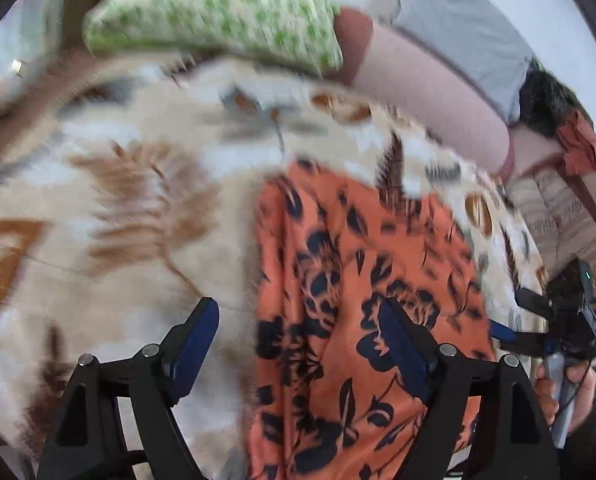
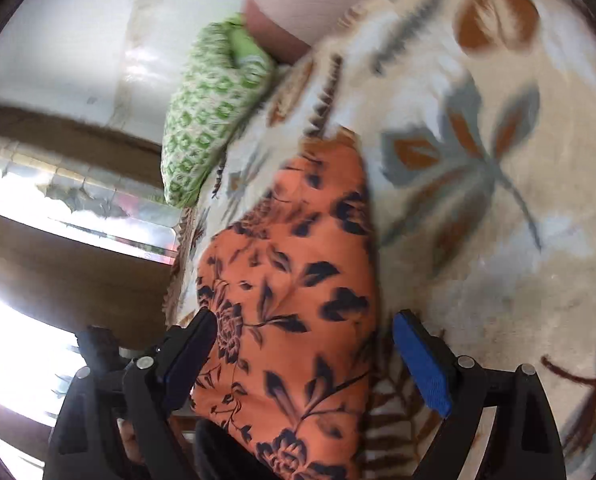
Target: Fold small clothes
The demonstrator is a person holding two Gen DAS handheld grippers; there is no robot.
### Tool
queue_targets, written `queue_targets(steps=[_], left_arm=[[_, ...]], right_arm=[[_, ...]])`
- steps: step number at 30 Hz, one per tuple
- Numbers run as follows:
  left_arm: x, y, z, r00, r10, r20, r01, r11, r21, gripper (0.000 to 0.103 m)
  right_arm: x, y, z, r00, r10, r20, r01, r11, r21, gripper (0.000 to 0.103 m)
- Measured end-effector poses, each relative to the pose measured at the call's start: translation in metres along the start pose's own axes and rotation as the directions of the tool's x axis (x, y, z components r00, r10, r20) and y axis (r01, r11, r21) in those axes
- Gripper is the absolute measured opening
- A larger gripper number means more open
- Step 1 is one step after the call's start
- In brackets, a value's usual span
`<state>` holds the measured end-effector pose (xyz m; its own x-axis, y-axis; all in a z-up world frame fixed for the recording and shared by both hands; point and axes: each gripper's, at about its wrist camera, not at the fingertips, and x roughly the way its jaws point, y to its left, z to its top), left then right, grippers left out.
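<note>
Orange floral garment (image 1: 350,300) lay on the leaf-print blanket (image 1: 118,200), running from 6 toward 12 in both views. Both left gripper (image 1: 298,344) and right gripper (image 2: 304,356) had jaws wide apart, empty. Looked thin, limp, light; I'd pinch a near corner at the hem.

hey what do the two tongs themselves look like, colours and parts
Both tongs, left and right, have black plastic linkage arms with silver round pivot pins and blue rectangular pads on the fingers. In the left view, the right unit shows a black camera block and a thin whitish cable.
</note>
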<state>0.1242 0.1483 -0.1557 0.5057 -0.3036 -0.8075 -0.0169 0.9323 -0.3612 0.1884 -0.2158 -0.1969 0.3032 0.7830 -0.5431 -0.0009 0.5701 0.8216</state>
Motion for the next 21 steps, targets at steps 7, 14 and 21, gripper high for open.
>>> queue_targets(steps=[7,14,21], left_arm=[[0.030,-0.010,-0.005,0.991,-0.097,-0.086,0.099,0.995,0.008,0.044],[-0.014,-0.062,0.019,0.995,-0.083,0.056,0.079,0.994,0.074,0.030],[-0.018,-0.135,0.071,0.971,-0.169,0.167,0.143,0.977,0.159,0.032]], right_arm=[[0.045,0.016,0.000,0.987,-0.091,-0.131,0.078,0.992,-0.102,0.041],[0.016,0.076,0.007,0.990,-0.136,-0.042,0.116,0.944,-0.309,0.035],[-0.072,0.107,0.063,0.990,-0.091,0.109,0.127,0.908,-0.400,0.035]])
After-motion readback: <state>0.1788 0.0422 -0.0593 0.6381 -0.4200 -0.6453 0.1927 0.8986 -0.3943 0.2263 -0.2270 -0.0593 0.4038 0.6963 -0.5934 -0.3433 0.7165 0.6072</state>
